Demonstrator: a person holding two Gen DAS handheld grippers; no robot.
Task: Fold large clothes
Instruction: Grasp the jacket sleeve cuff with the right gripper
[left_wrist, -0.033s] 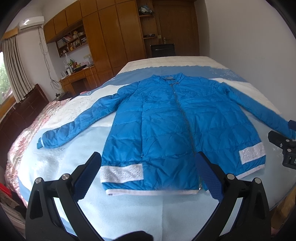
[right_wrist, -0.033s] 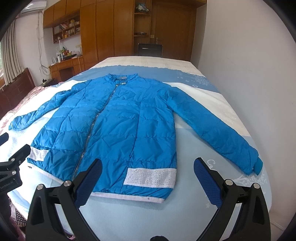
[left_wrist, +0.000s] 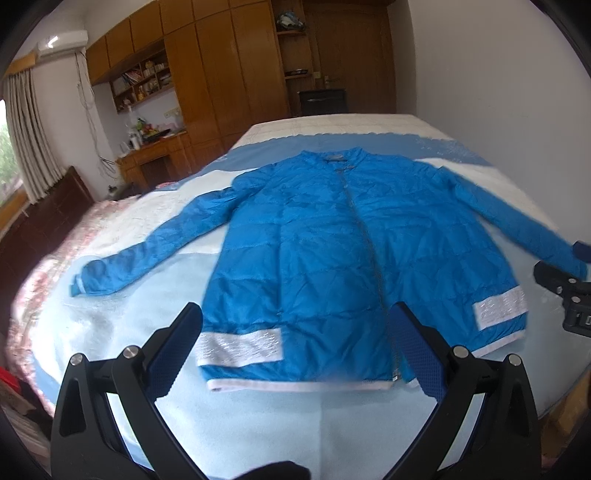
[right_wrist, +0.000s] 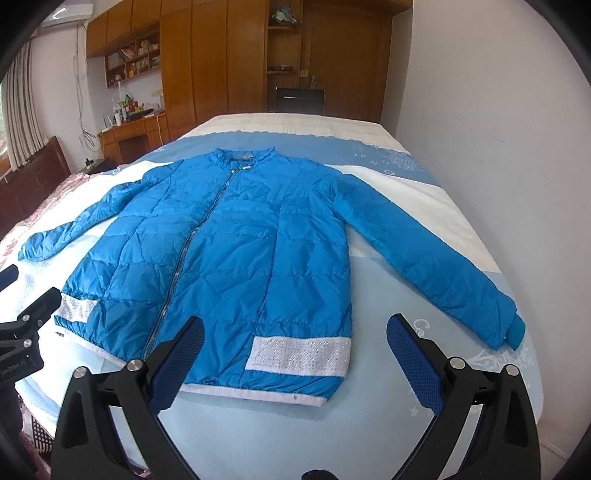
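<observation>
Left gripper (left_wrist: 295, 347) and right gripper (right_wrist: 295, 350): jaws spread wide, empty, poised over the bed's (right_wrist: 369, 435) near edge. Jacket (right_wrist: 229, 258): blue, zipped, flat face-up just beyond, hem nearest, collar toward the far edge, sleeves splayed sideways. Each gripper faces its own hem corner; neither clearly nearer.

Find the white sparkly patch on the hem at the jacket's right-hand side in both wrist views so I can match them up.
Left wrist view: the patch sits far right, beside the right gripper.
Right wrist view: the patch sits low centre, between the open fingers.
Shared landmark: the jacket's zipper.
</observation>
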